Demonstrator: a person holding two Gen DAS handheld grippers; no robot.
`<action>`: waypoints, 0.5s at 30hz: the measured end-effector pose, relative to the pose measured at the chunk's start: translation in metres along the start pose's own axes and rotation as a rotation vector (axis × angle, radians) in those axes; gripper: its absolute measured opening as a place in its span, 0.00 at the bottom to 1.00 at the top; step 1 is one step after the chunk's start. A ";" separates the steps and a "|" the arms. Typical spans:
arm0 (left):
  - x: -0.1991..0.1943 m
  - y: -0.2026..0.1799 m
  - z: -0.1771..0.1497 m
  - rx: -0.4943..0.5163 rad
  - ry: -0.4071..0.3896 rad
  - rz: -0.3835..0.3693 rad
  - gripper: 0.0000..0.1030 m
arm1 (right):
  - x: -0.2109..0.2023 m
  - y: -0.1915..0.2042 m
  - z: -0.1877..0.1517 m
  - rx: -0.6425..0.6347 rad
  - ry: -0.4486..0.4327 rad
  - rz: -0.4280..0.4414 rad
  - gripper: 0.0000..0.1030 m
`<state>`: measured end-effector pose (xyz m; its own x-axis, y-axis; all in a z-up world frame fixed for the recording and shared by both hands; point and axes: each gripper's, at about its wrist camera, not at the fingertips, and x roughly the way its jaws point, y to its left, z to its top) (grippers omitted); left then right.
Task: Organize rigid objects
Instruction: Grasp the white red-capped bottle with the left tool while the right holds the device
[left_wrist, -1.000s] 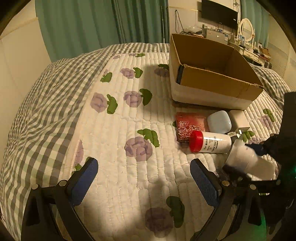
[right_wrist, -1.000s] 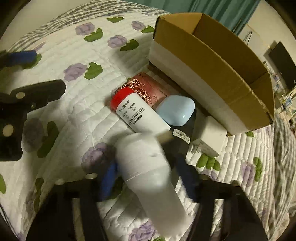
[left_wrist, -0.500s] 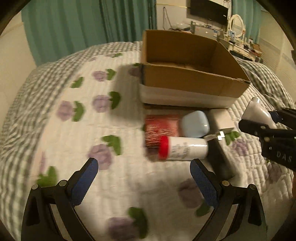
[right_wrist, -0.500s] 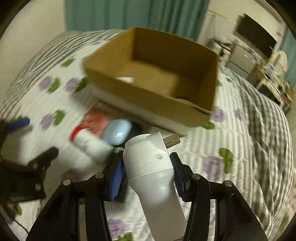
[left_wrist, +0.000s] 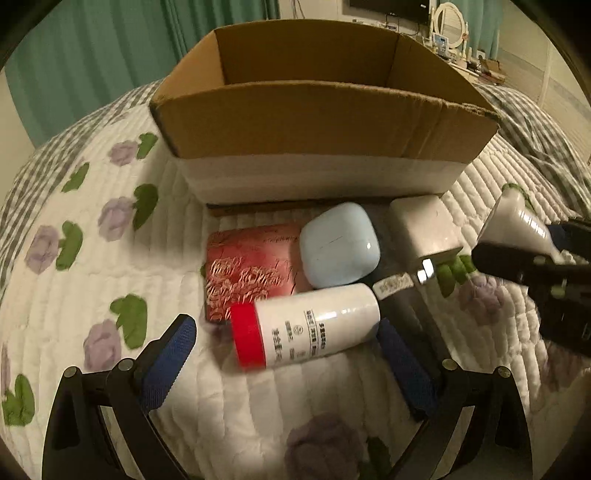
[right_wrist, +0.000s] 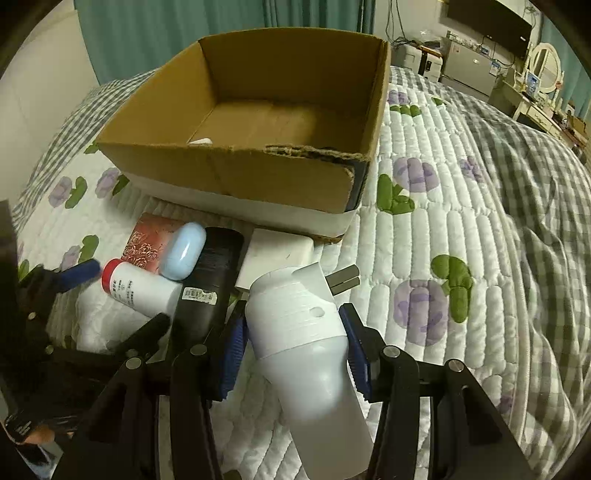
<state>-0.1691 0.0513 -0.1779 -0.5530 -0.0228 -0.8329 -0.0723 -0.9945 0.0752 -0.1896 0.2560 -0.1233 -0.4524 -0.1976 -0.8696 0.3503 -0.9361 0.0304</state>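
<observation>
**White plastic device held above a quilted bed as loose items wait beside a cardboard box**

The right gripper clamps its blue ribbed pads against the sides of a smooth white plastic device, a rounded cylinder with faint ridges around its body, a small hole and two flat metal prongs jutting from the far end. It hangs above the quilt, just in front of the near wall of an open cardboard box, whose brown corrugated rim is frayed at one corner and whose lower band is white. A small pale object lies in the box's near left corner, too little of it visible to identify.

On the bed between box and grippers sits a tight cluster: a white cylindrical bottle with red cap lying on its side with printed text along its glossy body; a flat red box embossed with a rose pattern; a rounded, pebble-smooth pale blue case; a squarish white charger block; and a dark elongated item carrying a barcode sticker.

The left gripper is spread wide, its blue textured pads flanking the bottle without touching it.

Beneath everything lies a white quilted bedspread stitched in puffy channels, printed with purple flowers and green leaves, bordered by grey gingham. Teal curtains hang behind.
</observation>
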 end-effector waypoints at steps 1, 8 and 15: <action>0.000 0.000 0.001 0.006 -0.006 -0.012 0.90 | 0.001 0.000 0.000 -0.002 0.002 0.005 0.47; -0.002 0.000 0.002 -0.010 0.009 -0.046 0.81 | -0.001 0.003 -0.002 -0.008 -0.002 0.012 0.47; 0.005 0.010 0.005 -0.105 0.035 -0.032 0.86 | -0.001 0.005 -0.002 -0.014 0.001 -0.001 0.47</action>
<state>-0.1766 0.0419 -0.1789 -0.5221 0.0079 -0.8529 -0.0014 -1.0000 -0.0084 -0.1860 0.2520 -0.1235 -0.4522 -0.1960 -0.8701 0.3610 -0.9323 0.0224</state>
